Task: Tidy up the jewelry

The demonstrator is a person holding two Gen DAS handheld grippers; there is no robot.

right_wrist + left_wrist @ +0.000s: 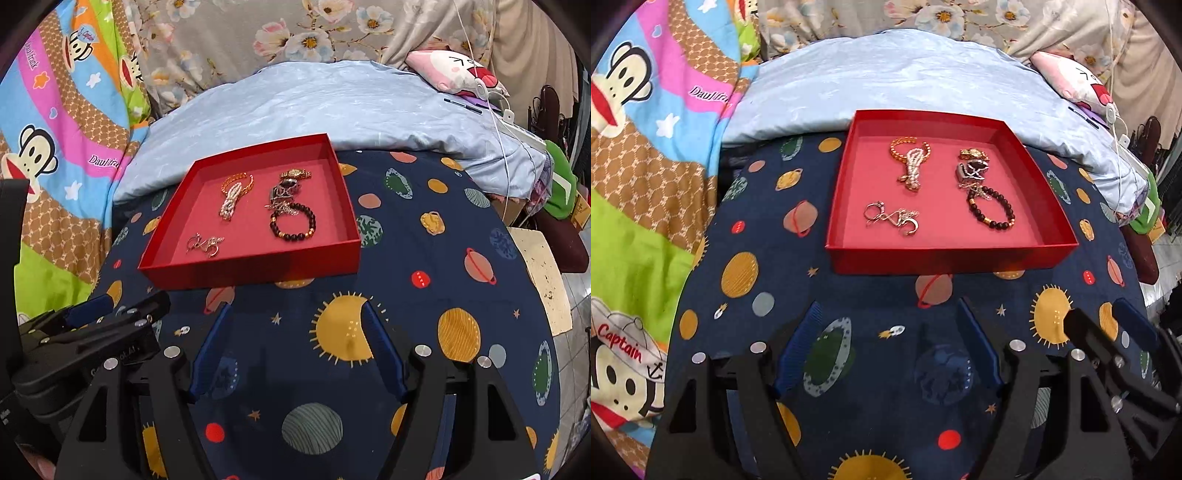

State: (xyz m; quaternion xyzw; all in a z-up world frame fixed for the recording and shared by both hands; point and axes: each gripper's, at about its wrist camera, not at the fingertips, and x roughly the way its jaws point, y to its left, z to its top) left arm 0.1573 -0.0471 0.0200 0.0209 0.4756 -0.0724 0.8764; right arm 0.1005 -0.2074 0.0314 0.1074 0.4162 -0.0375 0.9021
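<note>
A shallow red tray lies on the space-print cloth. It holds a gold chain with a pearl strand, a dark bead bracelet, silver pieces, and a gold watch with dark items. My left gripper is open and empty, in front of the tray. My right gripper is open and empty, in front of the tray's right corner. Each gripper shows at the edge of the other's view.
A light blue pillow lies behind the tray. A colourful monkey-print blanket is at the left. A pink plush and white cables are at the back right.
</note>
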